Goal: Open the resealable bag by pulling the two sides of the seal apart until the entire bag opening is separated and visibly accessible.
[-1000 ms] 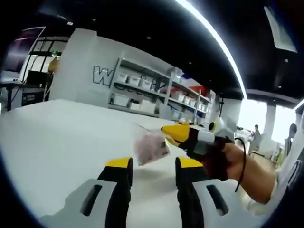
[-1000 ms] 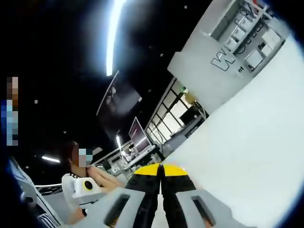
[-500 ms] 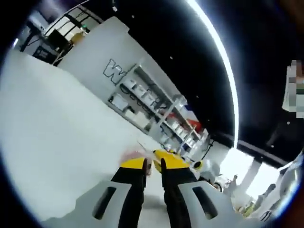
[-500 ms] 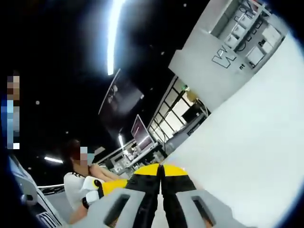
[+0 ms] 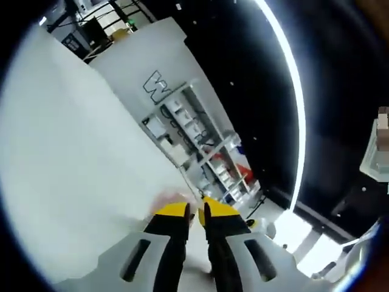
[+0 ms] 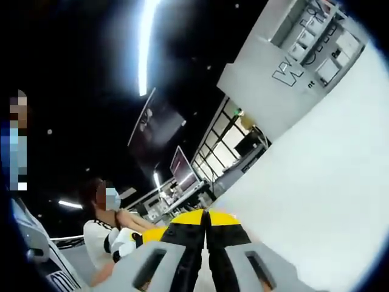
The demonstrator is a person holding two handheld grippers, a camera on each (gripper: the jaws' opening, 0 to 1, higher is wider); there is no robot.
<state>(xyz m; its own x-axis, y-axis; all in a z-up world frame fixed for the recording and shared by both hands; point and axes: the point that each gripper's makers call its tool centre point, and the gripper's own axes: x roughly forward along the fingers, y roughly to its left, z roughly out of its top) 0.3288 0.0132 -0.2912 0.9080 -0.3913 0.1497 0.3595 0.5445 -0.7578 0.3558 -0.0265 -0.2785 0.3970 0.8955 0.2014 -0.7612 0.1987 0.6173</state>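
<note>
The left gripper has its yellow-tipped jaws nearly together, pinching the blurred pinkish bag over the white tabletop. The right gripper has its jaws pressed together; what they clamp is hidden. A grey wall past the tabletop's far edge bears a large "W"; the remaining letters are unreadable.

Bright ceiling light strip cuts across the dark ceiling. Beneath it stands a white wall panel with lettering, shelving with bins just beside that, and a white tabletop spreading out before it.
</note>
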